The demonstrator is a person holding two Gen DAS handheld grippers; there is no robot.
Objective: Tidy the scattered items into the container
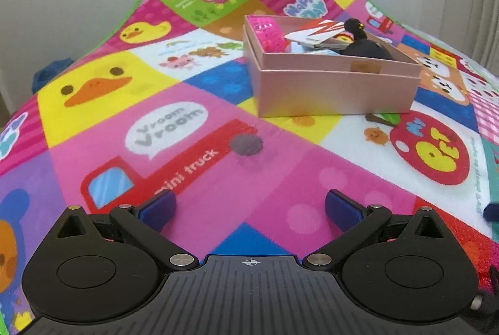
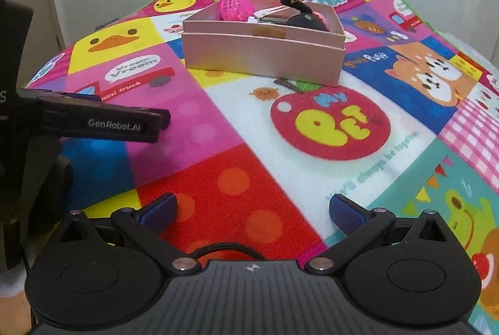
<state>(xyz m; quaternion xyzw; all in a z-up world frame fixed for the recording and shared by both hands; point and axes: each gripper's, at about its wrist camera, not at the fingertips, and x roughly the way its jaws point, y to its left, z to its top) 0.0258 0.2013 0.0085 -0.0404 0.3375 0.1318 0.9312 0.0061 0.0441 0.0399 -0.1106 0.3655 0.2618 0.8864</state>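
Where the colourful cartoon-print mat (image 1: 199, 129) lies, one pink cardboard box (image 1: 336, 88) sits far, holding one pink mesh ball (image 2: 234, 7), one black pouch (image 2: 304, 20); left gripper (image 1: 249, 210), right gripper (image 2: 252, 210) both released, empty.

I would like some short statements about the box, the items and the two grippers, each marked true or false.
1. The pink box has no lid on it. True.
2. The pink mesh ball lies on the mat beside the box. False: it sits inside the box.
3. The left gripper is open and holds nothing. True.
4. The right gripper is shut on a black item. False: its fingers are apart and empty.
5. The black item rests inside the box. True.
6. The box stands on a bare wooden table. False: it stands on a colourful cartoon mat.
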